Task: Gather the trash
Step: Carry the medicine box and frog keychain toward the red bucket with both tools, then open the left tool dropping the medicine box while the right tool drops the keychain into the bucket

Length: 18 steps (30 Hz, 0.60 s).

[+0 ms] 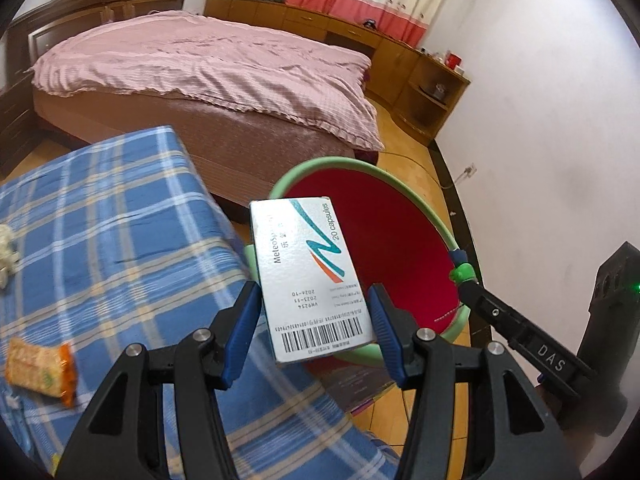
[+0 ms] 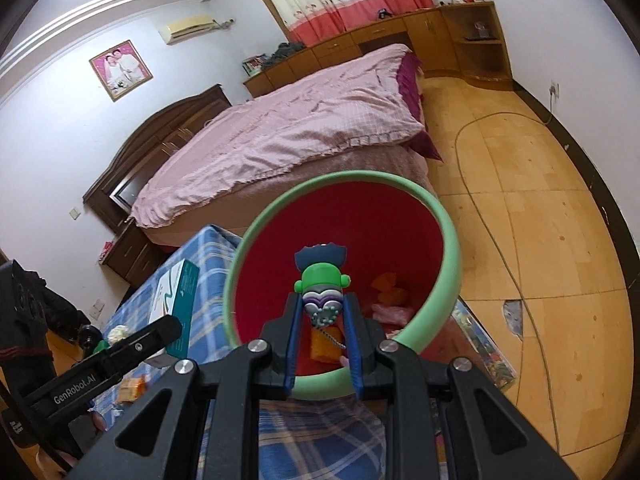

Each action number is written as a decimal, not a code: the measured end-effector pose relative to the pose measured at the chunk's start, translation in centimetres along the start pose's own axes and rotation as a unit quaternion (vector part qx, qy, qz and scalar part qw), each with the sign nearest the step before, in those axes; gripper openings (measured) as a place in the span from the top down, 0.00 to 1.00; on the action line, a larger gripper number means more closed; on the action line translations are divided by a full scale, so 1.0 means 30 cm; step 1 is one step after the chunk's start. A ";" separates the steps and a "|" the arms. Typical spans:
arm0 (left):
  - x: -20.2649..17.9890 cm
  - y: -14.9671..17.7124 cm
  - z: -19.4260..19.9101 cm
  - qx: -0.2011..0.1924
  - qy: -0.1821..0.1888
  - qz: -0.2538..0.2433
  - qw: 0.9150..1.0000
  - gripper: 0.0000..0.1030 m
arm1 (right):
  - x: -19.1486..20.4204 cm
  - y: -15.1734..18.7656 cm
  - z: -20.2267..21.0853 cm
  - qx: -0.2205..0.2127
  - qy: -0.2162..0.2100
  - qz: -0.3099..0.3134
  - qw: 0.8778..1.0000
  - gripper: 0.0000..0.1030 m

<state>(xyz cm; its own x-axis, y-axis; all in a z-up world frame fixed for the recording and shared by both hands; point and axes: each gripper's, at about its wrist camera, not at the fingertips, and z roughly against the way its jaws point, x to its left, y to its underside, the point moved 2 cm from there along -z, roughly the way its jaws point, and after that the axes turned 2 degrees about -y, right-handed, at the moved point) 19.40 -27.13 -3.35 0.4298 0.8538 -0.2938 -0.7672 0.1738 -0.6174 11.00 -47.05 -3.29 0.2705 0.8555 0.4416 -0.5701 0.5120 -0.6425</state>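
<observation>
My left gripper (image 1: 314, 296) is shut on a white medicine box (image 1: 308, 272) with teal and orange stripes and holds it tilted above the near rim of the green bin (image 1: 420, 200), which has a red liner. In the right wrist view the same box (image 2: 176, 292) shows at the left, over the table. My right gripper (image 2: 323, 300) is shut on a small green, purple and blue keychain figure (image 2: 322, 288) over the bin's mouth (image 2: 450, 248). Orange wrappers (image 2: 386, 284) and something pink lie inside the bin.
The blue plaid table (image 1: 120, 220) at the left carries an orange snack wrapper (image 1: 40, 368) and crumpled white paper (image 1: 6, 252). A pink-covered bed (image 1: 208, 64) stands behind. The wooden floor (image 2: 540, 240) with a cable lies to the right.
</observation>
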 end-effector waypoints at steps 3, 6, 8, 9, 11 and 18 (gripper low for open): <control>-0.022 0.003 -0.043 0.009 0.005 -0.008 1.000 0.46 | -0.023 0.001 -0.025 0.005 0.007 -0.004 1.000 0.78; -0.041 0.004 -0.083 0.017 0.008 -0.015 1.000 0.46 | -0.048 0.005 -0.044 0.010 0.014 -0.008 1.000 0.78; -0.046 0.003 -0.102 0.020 0.007 -0.018 1.000 0.46 | -0.059 0.009 -0.055 0.013 0.016 -0.009 1.000 0.78; -0.046 0.001 -0.113 0.021 0.007 -0.018 1.000 0.46 | -0.065 0.012 -0.060 0.014 0.018 -0.010 1.000 0.78; -0.050 0.004 -0.126 0.023 0.009 -0.020 0.999 0.46 | -0.075 0.014 -0.073 0.018 0.020 -0.011 1.000 0.78; -0.050 0.002 -0.166 0.034 0.008 -0.022 0.999 0.46 | -0.081 0.020 -0.082 0.017 0.019 -0.011 1.000 0.78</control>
<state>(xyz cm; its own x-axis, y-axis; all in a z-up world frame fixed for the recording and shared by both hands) 21.07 -30.85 -6.59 0.4713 0.8365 -0.2795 -0.7773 0.2442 -0.5798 11.91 -48.64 -6.29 0.3121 0.8473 0.4298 -0.5902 0.5274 -0.6112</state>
